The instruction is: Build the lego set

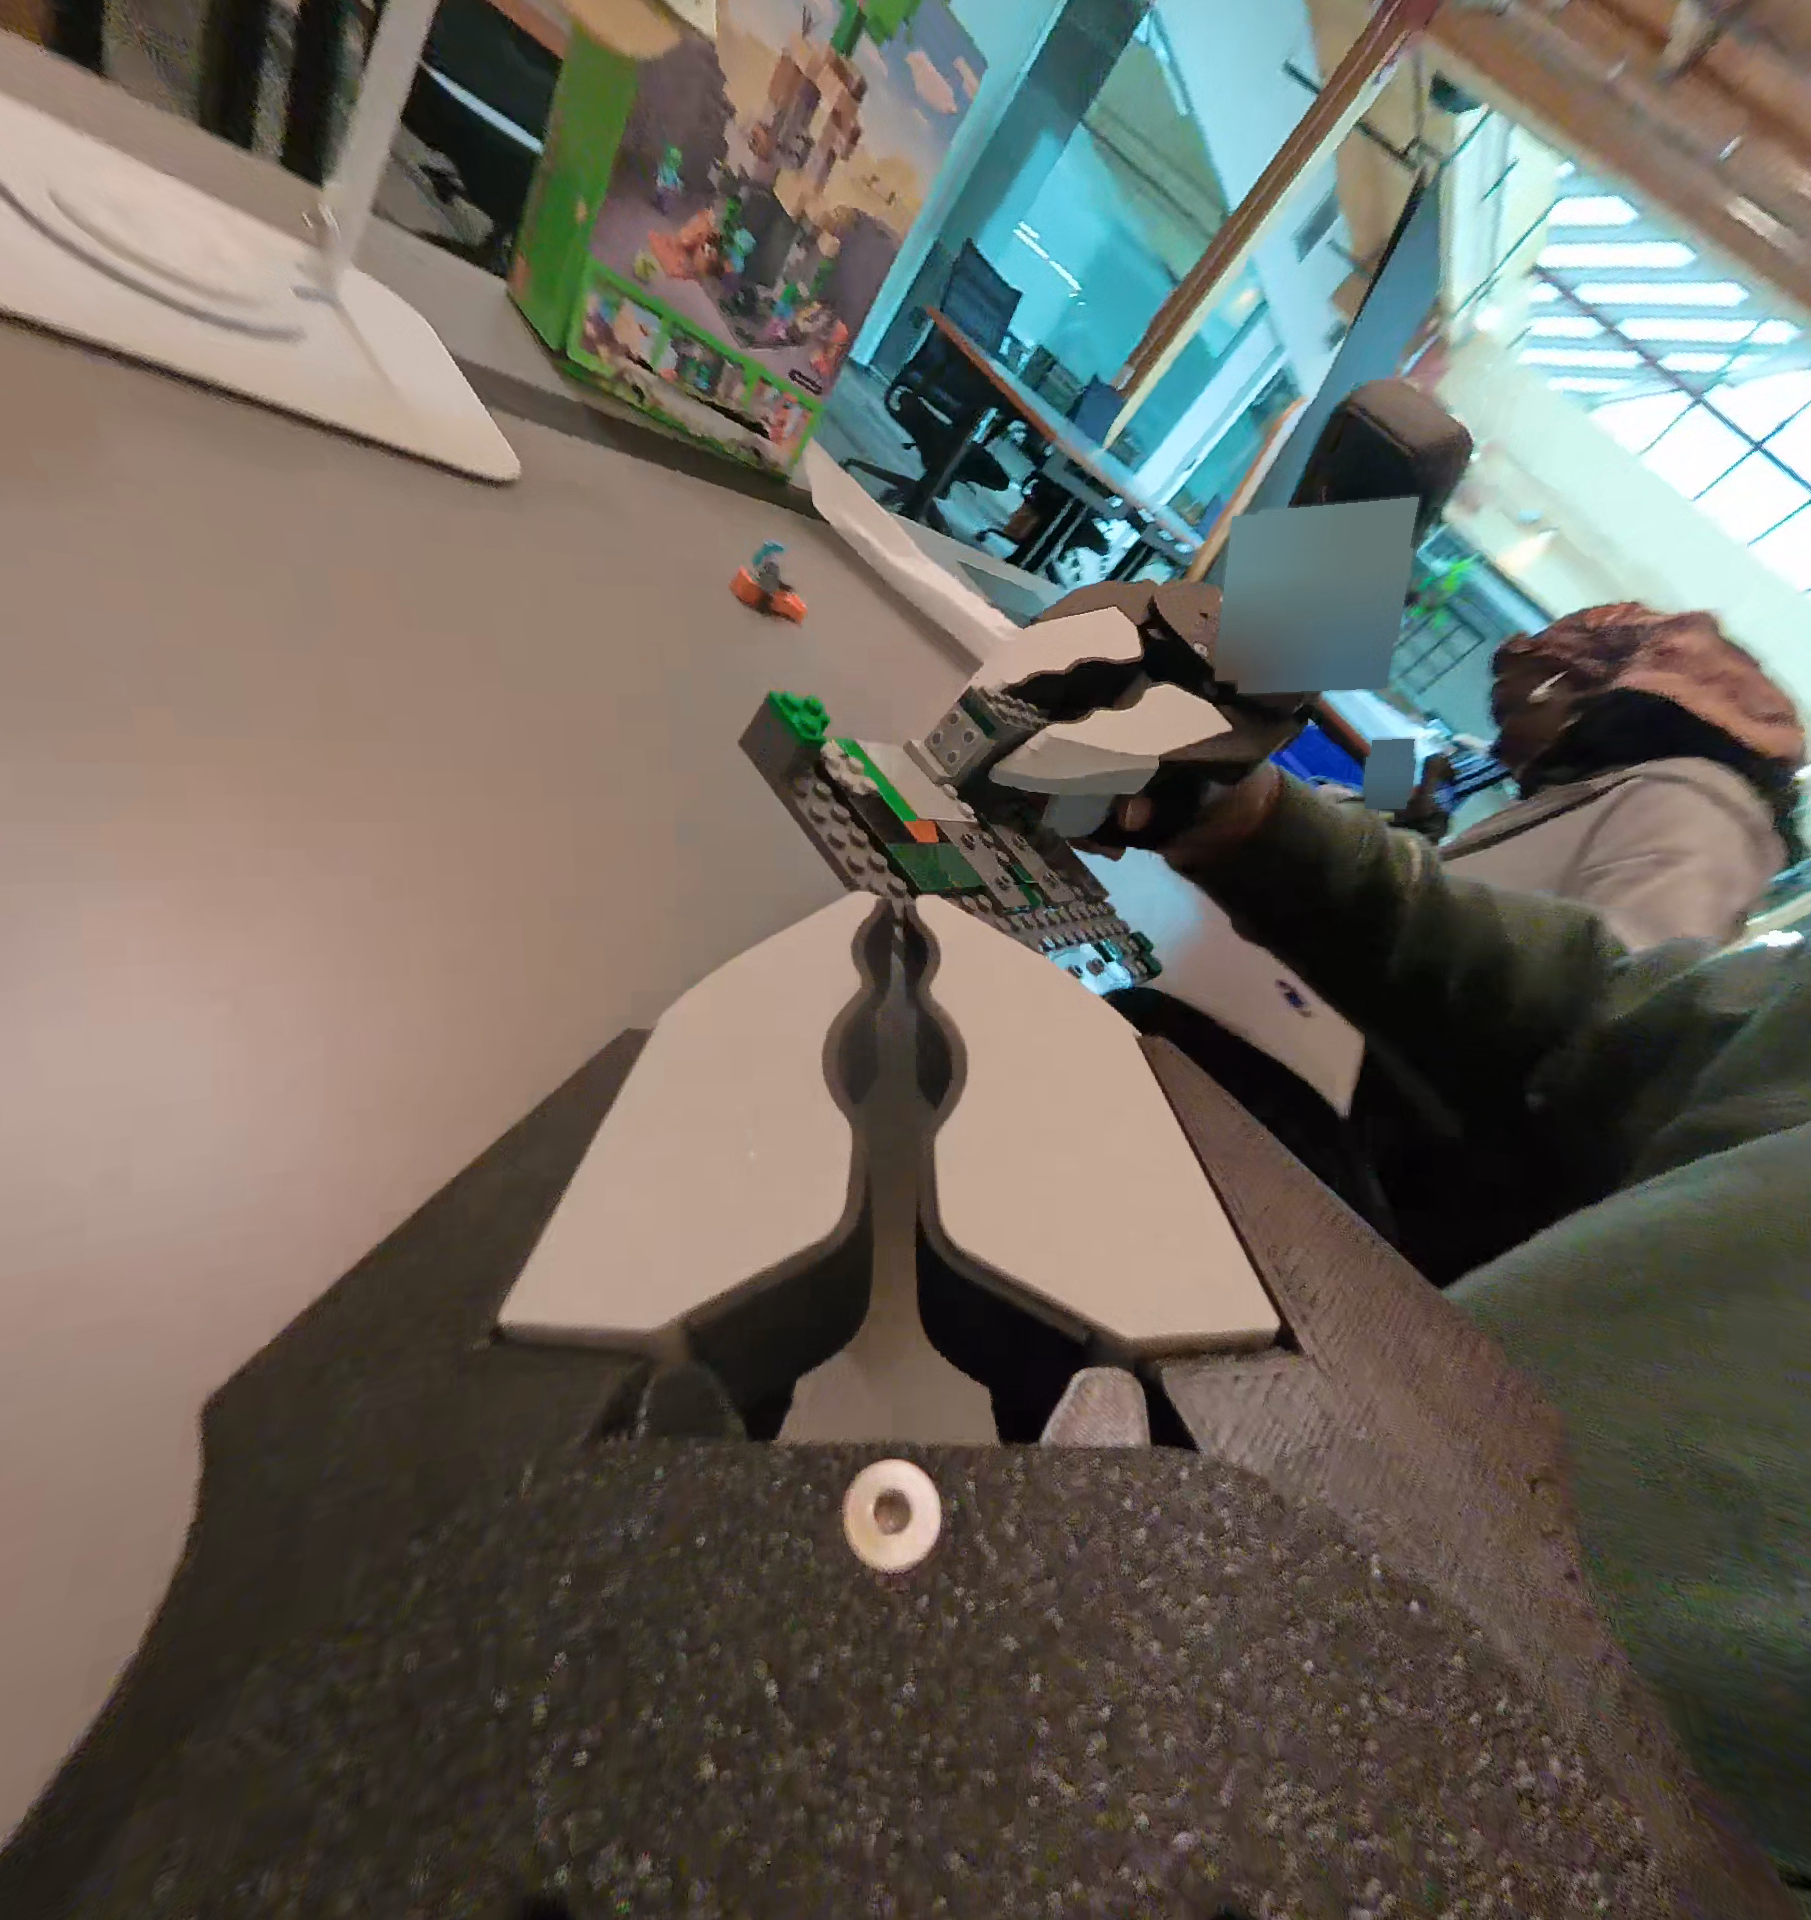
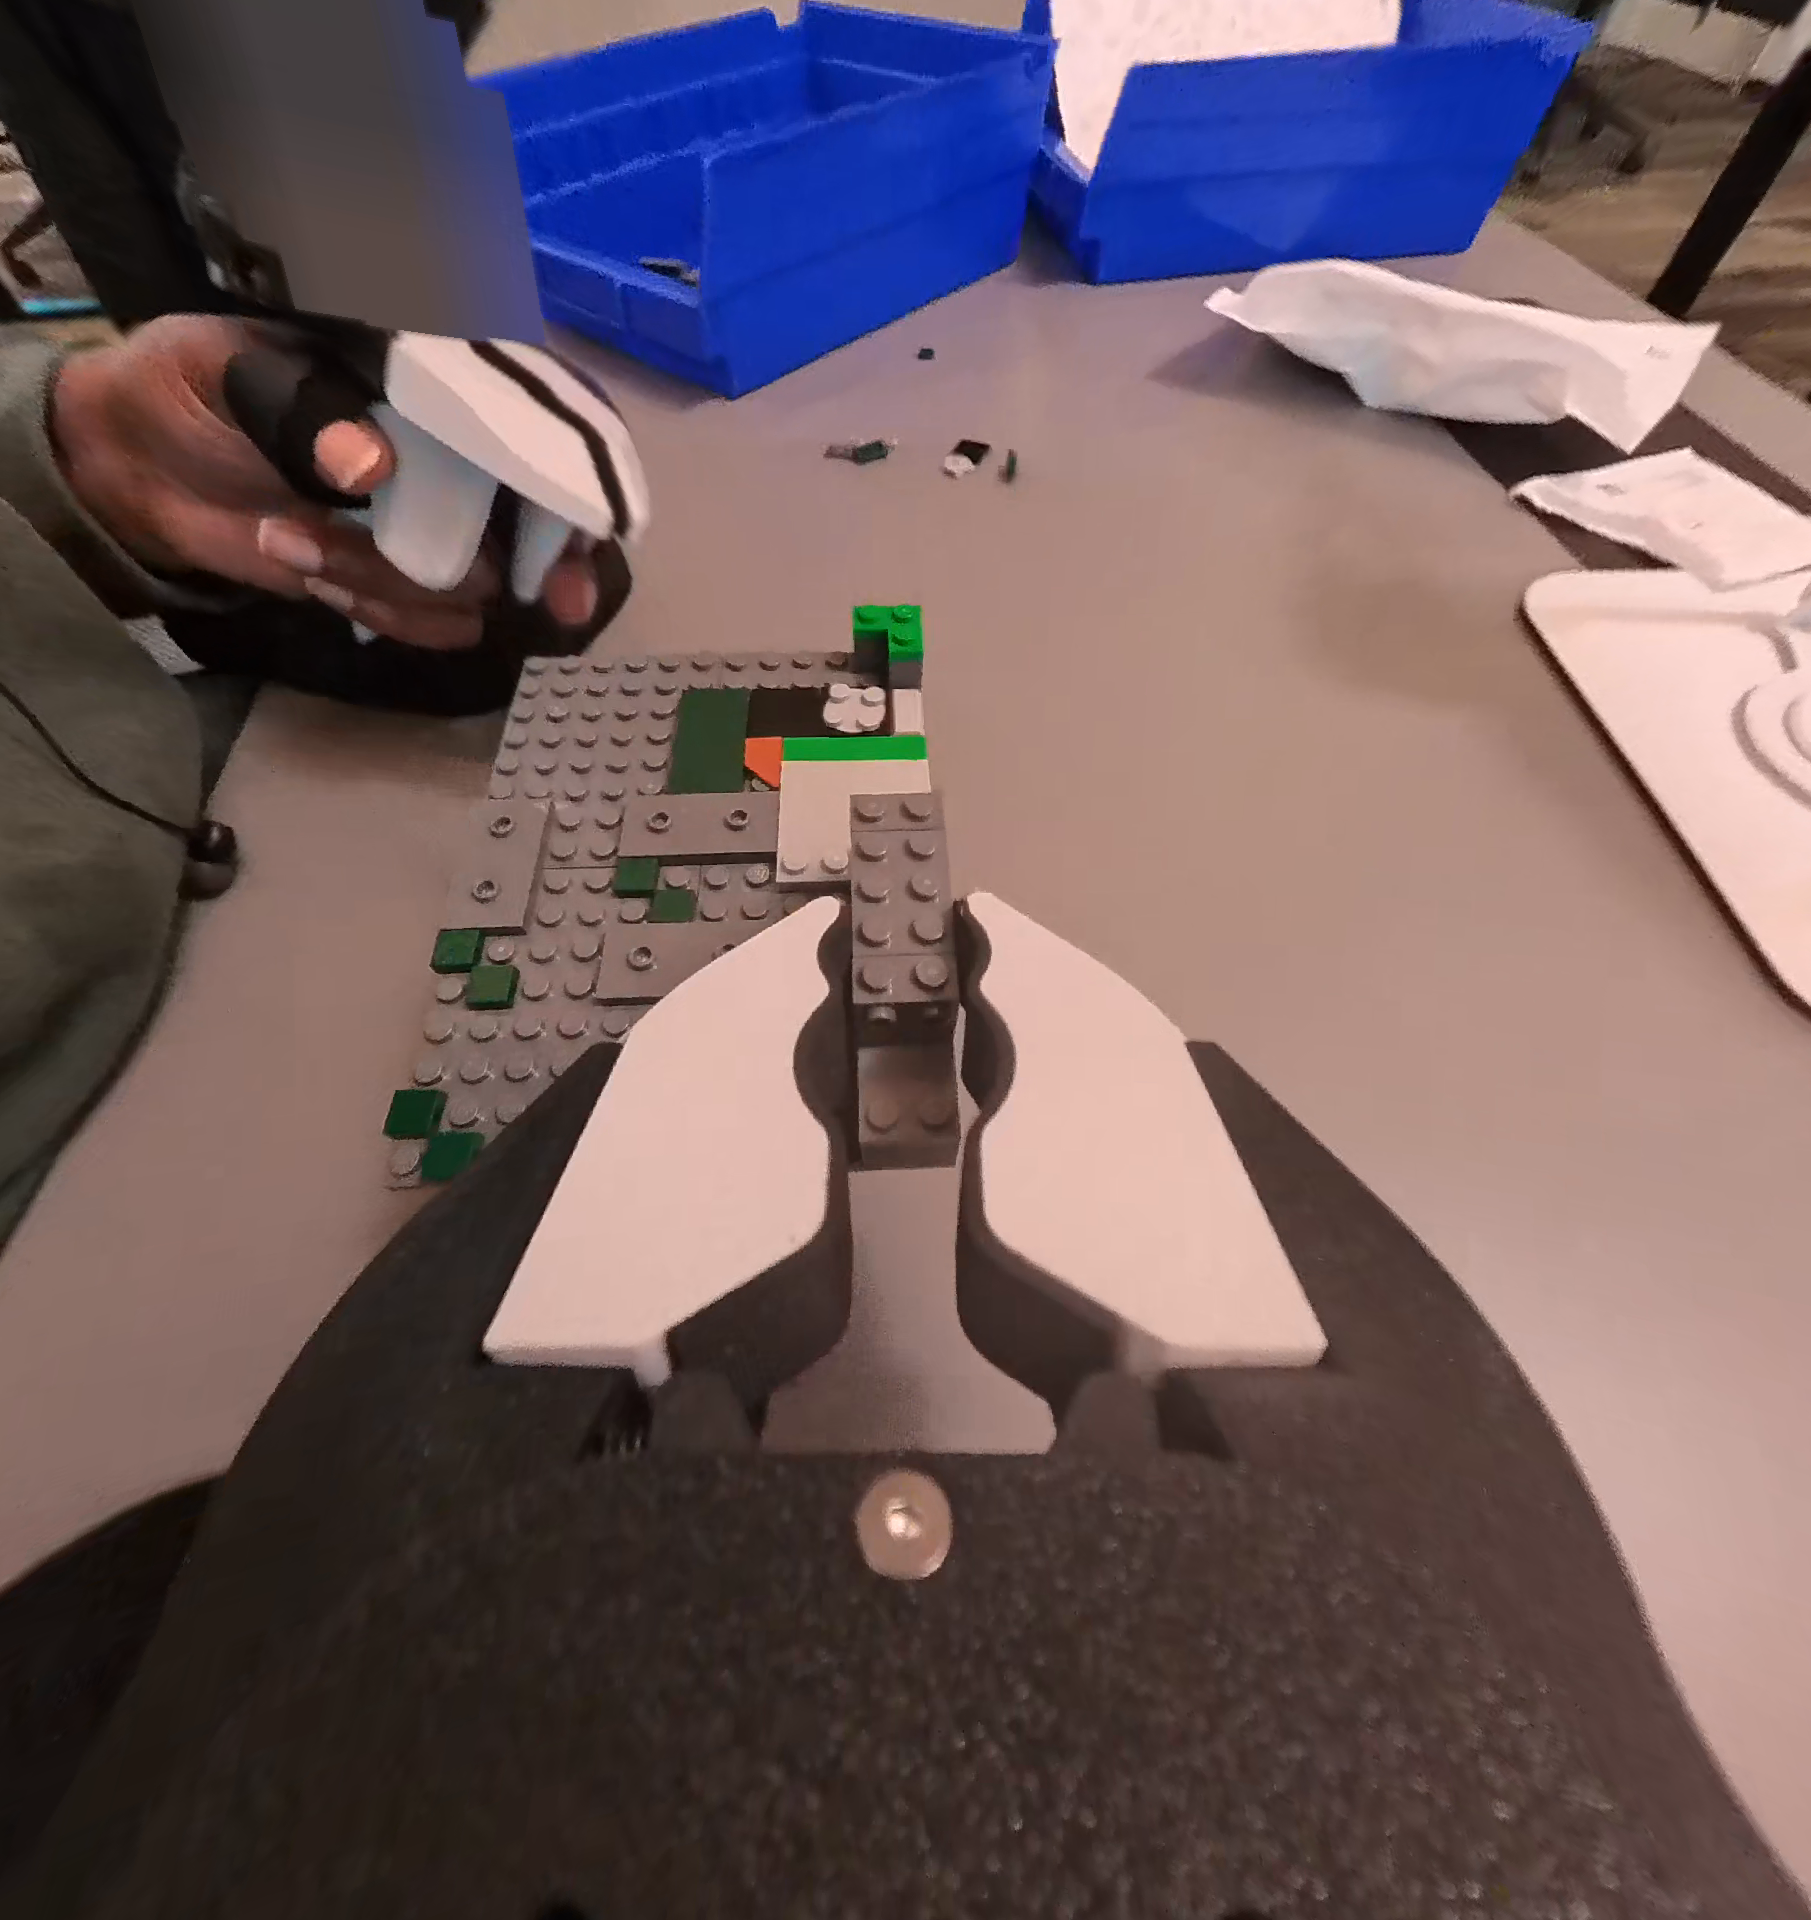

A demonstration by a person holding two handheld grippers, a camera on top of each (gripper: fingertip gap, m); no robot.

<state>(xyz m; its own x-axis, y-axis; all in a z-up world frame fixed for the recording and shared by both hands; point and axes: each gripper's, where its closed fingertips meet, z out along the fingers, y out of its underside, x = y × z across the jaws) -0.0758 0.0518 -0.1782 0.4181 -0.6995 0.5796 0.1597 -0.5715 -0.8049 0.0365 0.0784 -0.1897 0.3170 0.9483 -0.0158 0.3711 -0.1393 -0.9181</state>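
In the right wrist view the right gripper sits at frame centre, its jaws narrowly parted and closed around a dark grey brick stack on the right edge of the grey lego baseplate; the baseplate lies mid-frame on the grey table; the left gripper, centred in its own view, has jaws nearly together, empty; two blue bins stand along the top

Two matching hand-held grippers, olive-green sleeves

Each black, grainy-textured gripper body carries pale grey angular fingers with wavy black inner edges; a silver screw sits at 6 o'clock below them.
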